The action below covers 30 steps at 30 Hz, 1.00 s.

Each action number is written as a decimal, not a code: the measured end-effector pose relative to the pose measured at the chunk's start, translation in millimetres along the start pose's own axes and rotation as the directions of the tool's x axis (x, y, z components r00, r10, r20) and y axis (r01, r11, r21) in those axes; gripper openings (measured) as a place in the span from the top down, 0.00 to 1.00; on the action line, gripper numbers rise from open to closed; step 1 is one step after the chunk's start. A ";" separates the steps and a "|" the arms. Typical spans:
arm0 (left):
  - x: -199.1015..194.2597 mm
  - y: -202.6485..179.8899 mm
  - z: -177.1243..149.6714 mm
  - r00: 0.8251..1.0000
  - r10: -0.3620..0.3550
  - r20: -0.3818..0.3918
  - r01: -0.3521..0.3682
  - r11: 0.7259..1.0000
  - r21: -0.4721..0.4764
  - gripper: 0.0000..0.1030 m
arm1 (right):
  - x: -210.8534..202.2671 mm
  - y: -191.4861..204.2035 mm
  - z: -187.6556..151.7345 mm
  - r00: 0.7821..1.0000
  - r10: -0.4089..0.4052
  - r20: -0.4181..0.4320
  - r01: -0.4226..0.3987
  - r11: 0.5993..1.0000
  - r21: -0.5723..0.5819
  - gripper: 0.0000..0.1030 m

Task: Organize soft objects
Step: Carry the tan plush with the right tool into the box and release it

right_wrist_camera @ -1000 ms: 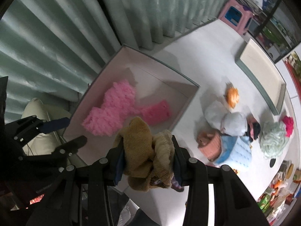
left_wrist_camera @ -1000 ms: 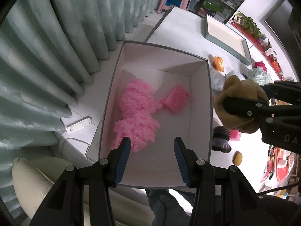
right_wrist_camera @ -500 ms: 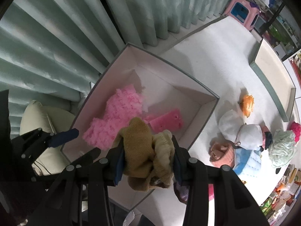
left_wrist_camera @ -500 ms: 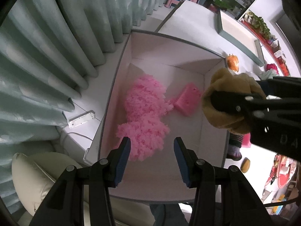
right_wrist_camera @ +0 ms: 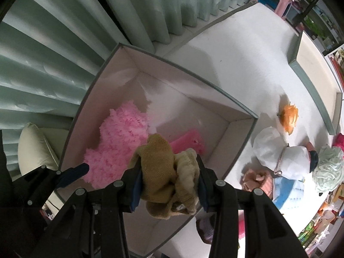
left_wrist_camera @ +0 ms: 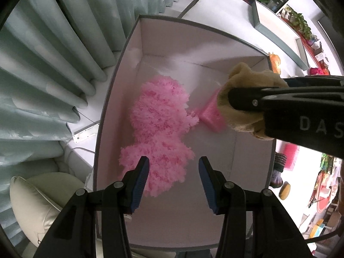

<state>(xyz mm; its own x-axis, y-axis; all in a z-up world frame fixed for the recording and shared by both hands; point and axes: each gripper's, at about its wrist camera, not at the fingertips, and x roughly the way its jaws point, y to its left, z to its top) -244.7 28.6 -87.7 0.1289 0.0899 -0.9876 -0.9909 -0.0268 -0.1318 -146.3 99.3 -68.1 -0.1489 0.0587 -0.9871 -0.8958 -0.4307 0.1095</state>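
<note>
A white box with a grey rim (left_wrist_camera: 120, 68) (right_wrist_camera: 189, 69) stands on the table by the curtain. Inside it lie a fluffy pink cloth (left_wrist_camera: 160, 129) (right_wrist_camera: 119, 142) and a pink sponge (left_wrist_camera: 211, 116) (right_wrist_camera: 189, 143). My right gripper (right_wrist_camera: 169, 176) is shut on a bunched tan knitted cloth (right_wrist_camera: 165, 172) (left_wrist_camera: 245, 99) and holds it over the box's right side, above the sponge. My left gripper (left_wrist_camera: 173, 169) hangs open over the near end of the pink cloth, with nothing between its blue pads.
Right of the box, on the white table (right_wrist_camera: 236, 49), lie several soft things: an orange one (right_wrist_camera: 289, 116), white bundles (right_wrist_camera: 279, 154), a peach cloth (right_wrist_camera: 255, 178), a blue cloth (right_wrist_camera: 290, 191), a mint puff (right_wrist_camera: 329, 167). A grey-rimmed lid (right_wrist_camera: 311, 81) lies farther back. A cream cushion (left_wrist_camera: 40, 204) sits at lower left.
Both grippers have sunk toward the box. The right one has carried the tan cloth from beside the box's right wall to over its inside, above the pink sponge.
</note>
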 end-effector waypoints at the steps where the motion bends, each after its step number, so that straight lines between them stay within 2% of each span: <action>1: 1.7 0.5 0.7 1.000 0.002 -0.002 -0.002 1.000 -0.001 0.51 | 2.7 0.5 0.9 1.000 -0.004 -0.003 0.004 1.000 0.000 0.56; 11: 16.7 -1.5 11.9 1.000 0.029 -0.008 -0.029 0.999 0.012 0.50 | 27.9 -2.2 14.0 0.998 -0.029 -0.047 0.030 0.999 0.013 0.55; 12: 17.7 -1.5 12.3 0.999 0.035 -0.011 -0.035 0.999 0.013 0.46 | 28.8 -2.3 15.0 0.998 -0.030 -0.047 0.030 0.999 0.014 0.54; 13: 18.5 -1.6 12.9 0.999 0.043 -0.015 -0.043 0.999 0.012 0.27 | 28.9 -2.6 16.0 0.999 -0.030 -0.045 0.031 0.999 0.015 0.51; 14: 18.8 -0.6 12.9 0.998 0.052 -0.019 -0.052 0.999 0.003 0.08 | 29.0 -3.5 16.7 0.999 -0.030 -0.045 0.031 0.999 0.019 0.40; 15: 17.9 0.8 12.8 0.999 0.043 -0.021 -0.043 0.999 -0.006 0.03 | 28.5 -4.6 17.1 0.999 -0.029 -0.045 0.030 0.999 0.023 0.25; 16: 16.5 1.9 12.5 1.000 0.025 -0.018 -0.025 1.000 -0.011 0.03 | 27.3 -6.2 17.0 0.999 -0.029 -0.042 0.031 0.999 0.028 0.20; 17: 14.6 2.5 12.0 1.000 0.011 -0.015 -0.012 1.000 -0.013 0.03 | 26.4 -7.0 17.5 0.999 -0.030 -0.039 0.031 0.999 0.029 0.19; 20: 12.4 1.6 10.6 0.999 0.035 -0.011 -0.035 0.999 -0.003 0.01 | 22.8 -8.2 16.0 0.999 -0.028 -0.039 0.029 1.000 0.012 0.19; 23: 13.6 2.6 9.2 0.999 0.016 -0.043 -0.017 1.000 -0.019 0.01 | 19.5 -9.8 13.9 0.999 -0.026 -0.046 0.027 1.000 0.009 0.17; 25: 11.8 4.8 8.6 0.999 0.015 -0.045 -0.016 0.999 -0.032 0.01 | 13.8 -12.6 8.3 0.999 -0.029 -0.040 0.030 0.999 0.018 0.09; 26: 9.6 5.0 7.3 0.999 0.024 -0.039 -0.026 0.999 -0.035 0.01 | 9.7 -14.3 6.4 0.999 -0.015 -0.031 0.016 1.000 0.020 0.00; 30: 1.9 7.6 3.9 0.999 0.023 -0.023 -0.024 0.999 -0.044 0.01 | -7.5 -19.1 -1.0 1.000 -0.013 0.000 0.013 1.000 0.028 0.00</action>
<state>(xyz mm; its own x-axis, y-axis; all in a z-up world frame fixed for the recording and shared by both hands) -252.1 32.4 -90.3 0.1070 0.0662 -0.9921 -0.9910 -0.0731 -0.1118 -127.6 106.2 -62.9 -0.1375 0.0644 -0.9884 -0.9090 -0.4047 0.1000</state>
